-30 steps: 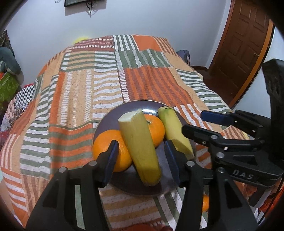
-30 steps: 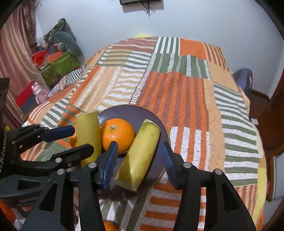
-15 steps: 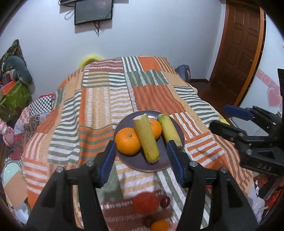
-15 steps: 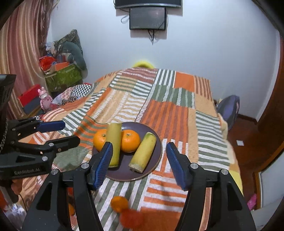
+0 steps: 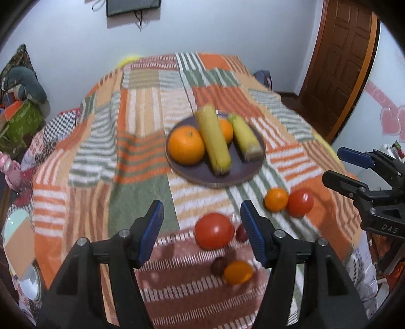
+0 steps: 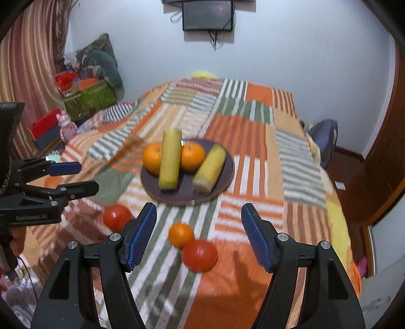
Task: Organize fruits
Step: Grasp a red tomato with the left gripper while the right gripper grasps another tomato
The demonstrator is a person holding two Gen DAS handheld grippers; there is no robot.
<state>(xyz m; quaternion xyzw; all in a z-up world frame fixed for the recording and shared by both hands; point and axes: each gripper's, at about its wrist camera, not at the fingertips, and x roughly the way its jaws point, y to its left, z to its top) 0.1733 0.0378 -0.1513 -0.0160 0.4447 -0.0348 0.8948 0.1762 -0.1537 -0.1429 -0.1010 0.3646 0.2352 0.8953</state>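
A dark round plate on the striped bedspread holds two oranges and two yellow banana pieces. Nearer me lie loose fruits: a red tomato, a second tomato, a small orange, another small orange and two dark plums. My left gripper is open and empty, over the near tomato. My right gripper is open and empty, over the small orange and tomato.
The bed's striped blanket drops off at its edges. A brown door stands at the right. Boxes, bags and toys are piled by the left wall. A screen hangs on the far wall.
Both grippers have pulled back and up from the plate, still open. The loose tomatoes, small oranges and plums near the bed's front have come into view.
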